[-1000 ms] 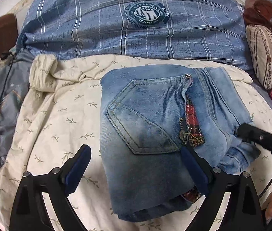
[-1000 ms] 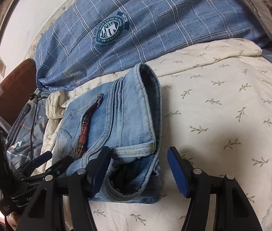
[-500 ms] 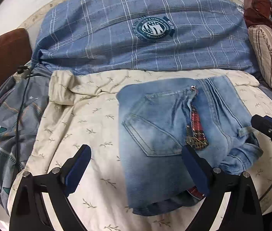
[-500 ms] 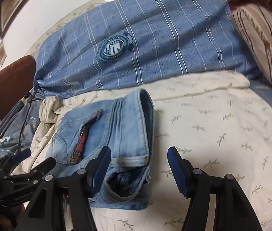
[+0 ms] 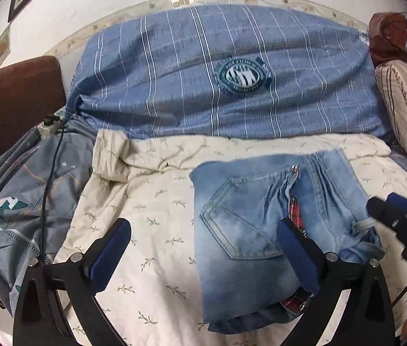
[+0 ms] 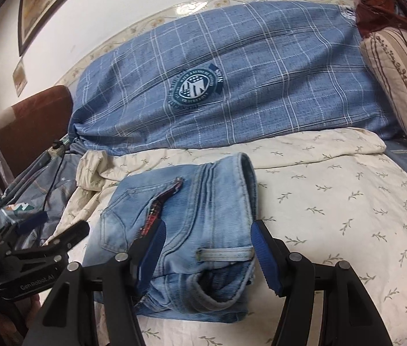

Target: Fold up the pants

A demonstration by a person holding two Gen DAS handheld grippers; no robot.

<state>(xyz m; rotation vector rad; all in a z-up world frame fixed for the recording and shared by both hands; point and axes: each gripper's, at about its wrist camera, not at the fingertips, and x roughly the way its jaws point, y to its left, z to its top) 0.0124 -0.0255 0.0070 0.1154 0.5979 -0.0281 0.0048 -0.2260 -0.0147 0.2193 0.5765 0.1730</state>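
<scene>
Folded jeans point(image 5: 249, 222) lie on cream leaf-print sheet point(image 5: 151, 201), in front of blue plaid pillow point(image 5: 203, 86). Left gripper point(image 5: 203, 256) wide open, empty; right pad hides part of zip. Right gripper point(image 6: 207, 248) wide open, empty, over waistband; lower layers hidden. Badge text on pillow unreadable.

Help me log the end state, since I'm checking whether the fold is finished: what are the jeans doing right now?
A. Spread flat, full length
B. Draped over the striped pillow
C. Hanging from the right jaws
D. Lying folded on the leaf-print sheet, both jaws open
D: the jeans lie in a compact folded bundle on the leaf-print sheet, with the left gripper and right gripper both open, gripping nothing.
</scene>
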